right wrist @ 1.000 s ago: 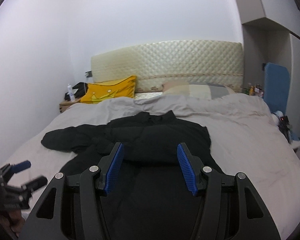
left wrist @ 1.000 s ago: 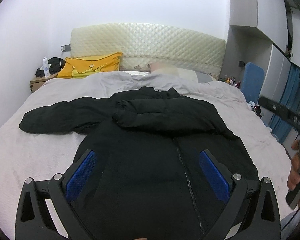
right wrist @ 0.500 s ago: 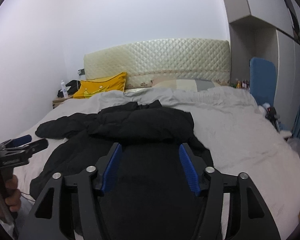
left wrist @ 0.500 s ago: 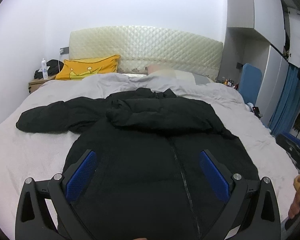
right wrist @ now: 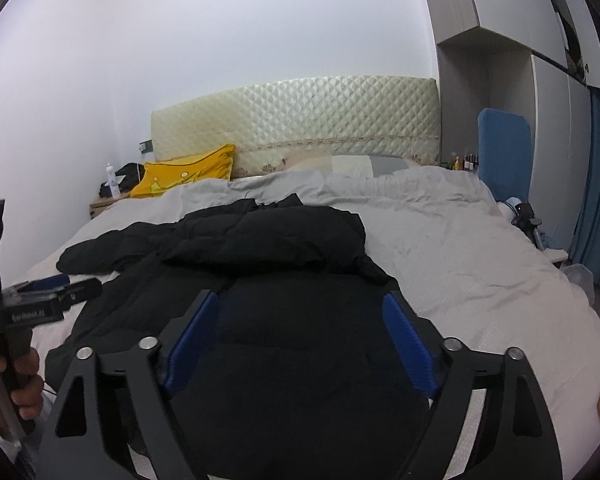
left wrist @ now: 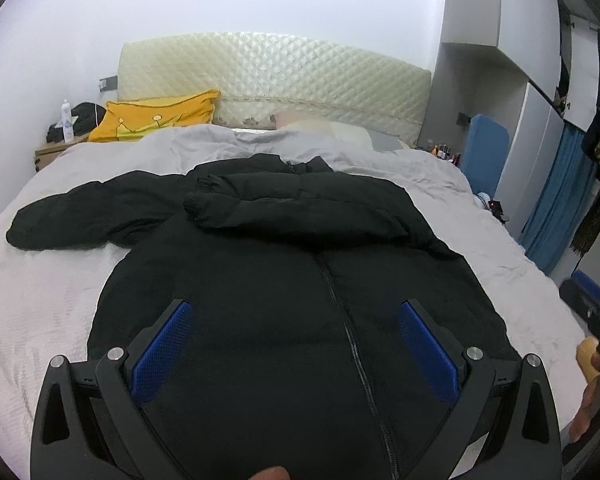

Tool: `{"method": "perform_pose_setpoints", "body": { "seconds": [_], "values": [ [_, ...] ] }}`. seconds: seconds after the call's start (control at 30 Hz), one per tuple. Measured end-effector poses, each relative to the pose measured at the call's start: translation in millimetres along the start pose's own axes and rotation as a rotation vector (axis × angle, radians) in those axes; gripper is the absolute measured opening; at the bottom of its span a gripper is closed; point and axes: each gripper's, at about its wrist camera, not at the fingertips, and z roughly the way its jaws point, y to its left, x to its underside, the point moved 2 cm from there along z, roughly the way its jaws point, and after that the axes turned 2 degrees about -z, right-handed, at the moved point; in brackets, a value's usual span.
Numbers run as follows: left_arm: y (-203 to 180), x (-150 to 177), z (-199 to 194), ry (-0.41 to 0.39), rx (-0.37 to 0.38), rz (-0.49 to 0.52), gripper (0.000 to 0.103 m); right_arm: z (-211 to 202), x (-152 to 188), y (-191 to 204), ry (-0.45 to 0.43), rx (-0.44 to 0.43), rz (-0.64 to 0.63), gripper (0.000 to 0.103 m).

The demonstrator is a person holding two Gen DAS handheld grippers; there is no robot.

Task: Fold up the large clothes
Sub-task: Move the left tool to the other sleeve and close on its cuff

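Observation:
A black puffer jacket [left wrist: 284, 280] lies front-up on the grey bed [left wrist: 40, 300], zipper closed. Its right sleeve is folded across the chest; its left sleeve [left wrist: 84, 216] stretches out to the left. The jacket also shows in the right wrist view [right wrist: 292, 320]. My left gripper [left wrist: 296, 344] is open and empty, held above the jacket's lower part. My right gripper [right wrist: 300, 340] is open and empty, above the jacket's lower right side. The left gripper [right wrist: 40, 304] also shows at the left edge of the right wrist view.
A yellow pillow [left wrist: 160, 120] and a quilted headboard [left wrist: 276, 80] are at the far end. A nightstand with a bottle [left wrist: 66, 122] stands at the back left. A blue chair [left wrist: 486, 152], wardrobe and blue curtain [left wrist: 560, 208] line the right side.
Both grippers have drawn back toward the foot of the bed and lowered a little. The right gripper's jaws have opened wider. The jacket has not moved.

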Motion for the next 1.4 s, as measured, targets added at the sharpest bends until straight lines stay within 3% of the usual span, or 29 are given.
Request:
{"method": "perform_pose_setpoints", "body": {
  "seconds": [0.1, 0.23, 0.37, 0.57, 0.7, 0.83, 0.93, 1.03, 1.2, 1.4],
  "values": [
    [13.1, -16.0, 2.2, 0.011, 0.034, -0.022, 0.103, -1.2, 1.1, -2.6, -0.009, 0.008, -0.002, 0.103],
    [37.3, -43.5, 1.4, 0.018, 0.036, -0.024, 0.103, -1.0, 2.5, -3.9, -0.008, 0.010, 0.005, 0.103],
    [74.1, -77.7, -0.1, 0.010, -0.019, -0.022, 0.103, -1.1, 1.2, -5.6, -0.015, 0.009, 0.017, 0.103],
    [163.3, -125.3, 9.4, 0.037, -0.094, -0.116, 0.103, -0.5, 1.1, -7.8, -0.022, 0.018, 0.019, 0.103],
    [230.3, -138.4, 23.9, 0.043, -0.144, -0.192, 0.103, 5.0, 3.2, -6.7, -0.001, 0.033, 0.030, 0.103],
    [291.4, -132.1, 44.1, 0.064, -0.149, -0.283, 0.102, 11.9, 4.6, -5.2, 0.021, 0.053, 0.030, 0.103],
    [332.7, -122.6, 58.8, 0.037, -0.229, -0.284, 0.101, 18.6, 6.2, -0.9, 0.044, 0.070, 0.025, 0.103],
    [378.8, -110.5, 76.7, 0.034, -0.243, -0.337, 0.101, 24.7, 7.2, 2.3, 0.067, 0.070, 0.042, 0.103],
    [461.6, -83.4, 103.7, 0.044, -0.188, -0.552, 0.101, 37.4, 8.0, 4.9, 0.105, 0.074, 0.073, 0.103],
    [533.6, -53.3, 151.4, 0.036, -0.118, -0.793, 0.101, 60.0, 7.1, 9.0, 0.148, 0.084, 0.102, 0.103]
  ]
}}
